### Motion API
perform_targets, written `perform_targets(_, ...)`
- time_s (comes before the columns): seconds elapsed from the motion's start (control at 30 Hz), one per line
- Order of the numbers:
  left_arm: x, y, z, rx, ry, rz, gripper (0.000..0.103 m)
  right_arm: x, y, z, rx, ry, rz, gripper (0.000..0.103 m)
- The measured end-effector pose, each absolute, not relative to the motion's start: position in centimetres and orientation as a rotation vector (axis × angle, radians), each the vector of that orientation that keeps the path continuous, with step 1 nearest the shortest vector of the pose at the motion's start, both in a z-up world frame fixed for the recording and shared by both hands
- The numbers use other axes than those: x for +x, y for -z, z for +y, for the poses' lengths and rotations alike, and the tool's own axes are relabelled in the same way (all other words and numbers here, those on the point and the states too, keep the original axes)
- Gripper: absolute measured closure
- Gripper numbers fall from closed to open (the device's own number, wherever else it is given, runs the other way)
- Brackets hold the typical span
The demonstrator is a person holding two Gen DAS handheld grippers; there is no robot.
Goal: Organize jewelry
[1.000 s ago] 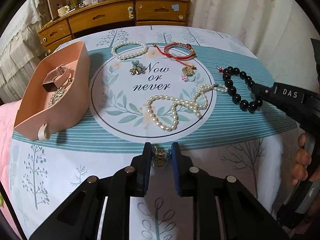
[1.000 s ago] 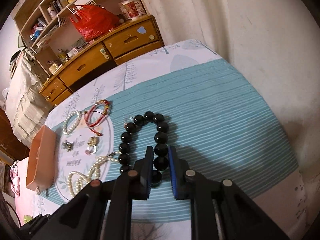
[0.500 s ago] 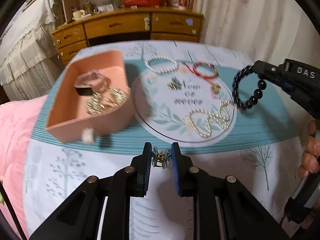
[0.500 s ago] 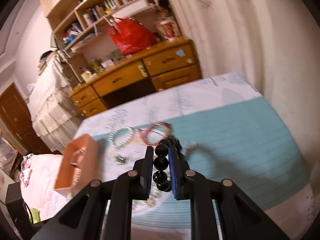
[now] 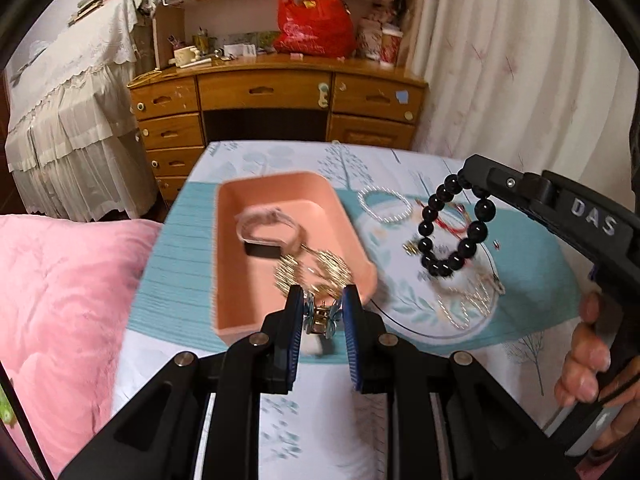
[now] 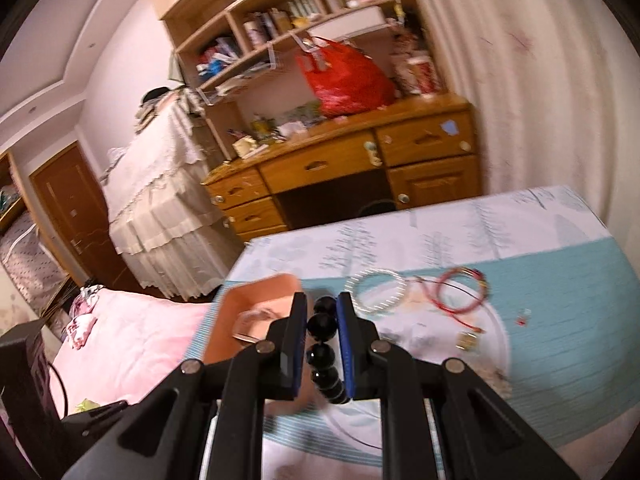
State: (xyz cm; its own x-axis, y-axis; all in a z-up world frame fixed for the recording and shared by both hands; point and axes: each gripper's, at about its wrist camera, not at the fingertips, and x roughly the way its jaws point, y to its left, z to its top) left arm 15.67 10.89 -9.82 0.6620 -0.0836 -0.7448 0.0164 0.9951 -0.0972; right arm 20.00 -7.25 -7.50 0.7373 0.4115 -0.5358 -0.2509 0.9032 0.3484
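Both claws have swung left toward the pink tray [image 5: 280, 190] since a second ago, when they sat low over the desk [image 5: 192, 216]. Left claw [image 5: 323, 316] pinches a small gold-and-blue hair clip [image 5: 320, 317] just above the tray's near end. Right claw [image 6: 322, 322] is clamped on a black bead bracelet [image 5: 452, 232], which dangles in the air just right of the tray. Inside the tray lie a pink-strapped watch [image 5: 268, 228] and gold jewelry [image 5: 316, 270]. On the desk farther right rest a pearl bracelet [image 6: 378, 290] and red cord bracelet [image 6: 460, 292].
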Motion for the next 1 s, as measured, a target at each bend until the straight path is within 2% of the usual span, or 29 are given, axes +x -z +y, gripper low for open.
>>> perform_targets(0.3, 18.4, 9.8, 14.5, -0.016, 0.041, 0.78, 0.085, 19.8, 4.7, -1.4, 0.236, -0.463, 0.57, 0.088)
perform_targets(0.47, 19.7, 10.6, 15.5, -0.039, 0.07, 0.803, 0.084, 19.9, 4.7, 0.5, 0.186, -0.486, 0.578, 0.088)
perform_targets(0.5, 19.9, 10.8, 15.5, -0.044, 0.071, 0.821, 0.072, 19.9, 4.9, 0.6, 0.185, -0.485, 0.587, 0.088)
perform_targets(0.53, 20.1, 11.1, 15.6, -0.048, 0.068, 0.838, 0.049, 19.9, 5.1, 0.6, 0.188, -0.483, 0.599, 0.088)
perform_targets(0.57, 20.2, 11.2, 15.7, -0.058, 0.067, 0.845, 0.039, 20.1, 5.4, 0.5, 0.196, -0.478, 0.618, 0.088)
perform_targets(0.6, 20.0, 11.2, 15.8, -0.066, 0.075, 0.833, 0.035, 20.2, 5.7, 0.3, 0.209, -0.47, 0.637, 0.088)
perform_targets(0.9, 19.2, 10.7, 15.4, -0.069, 0.07, 0.851, 0.031, 20.3, 6.9, -1.3, 0.234, -0.427, 0.708, 0.086)
perform_targets(0.97, 18.5, 11.0, 15.3, -0.1, 0.061, 0.877, 0.031, 20.0, 7.1, -1.9, 0.23, -0.414, 0.724, 0.084)
perform_targets(1.0, 18.3, 11.2, 15.3, -0.115, 0.061, 0.889, 0.031, 19.9, 7.3, -2.2, 0.226, -0.409, 0.733, 0.079)
